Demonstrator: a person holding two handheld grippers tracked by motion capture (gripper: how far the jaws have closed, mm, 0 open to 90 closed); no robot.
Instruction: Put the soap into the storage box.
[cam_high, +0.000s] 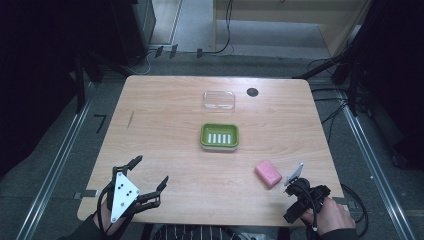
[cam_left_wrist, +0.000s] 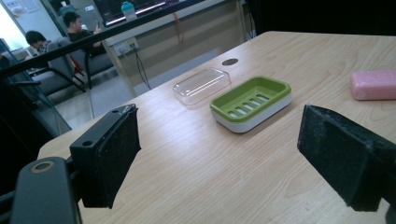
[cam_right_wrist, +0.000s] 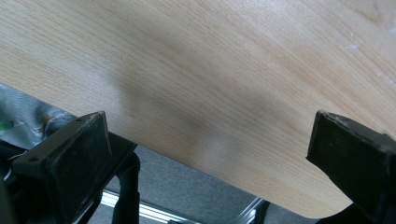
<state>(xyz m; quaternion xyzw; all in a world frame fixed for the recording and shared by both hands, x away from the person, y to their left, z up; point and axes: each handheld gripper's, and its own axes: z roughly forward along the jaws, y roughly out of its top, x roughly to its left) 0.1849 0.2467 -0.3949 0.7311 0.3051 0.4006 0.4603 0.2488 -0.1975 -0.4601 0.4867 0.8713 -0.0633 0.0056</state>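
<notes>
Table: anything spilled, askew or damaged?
Nothing stands out. The green soap dish sits upright and empty at the centre, its clear lid lies apart behind it, and the pink soap rests loose on the table.

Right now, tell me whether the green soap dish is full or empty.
Empty. The green slotted plastic soap dish shows its bare drain slots; the pink soap bar lies apart on the wooden table.

A green soap dish (cam_high: 219, 135) was set at the middle of the wooden table (cam_high: 165, 105), a clear lid (cam_high: 219, 100) just beyond it. A pink soap bar (cam_high: 268, 173) was placed nearer the front right, and a dark round cap (cam_high: 252, 92) was seen beside the lid.
</notes>
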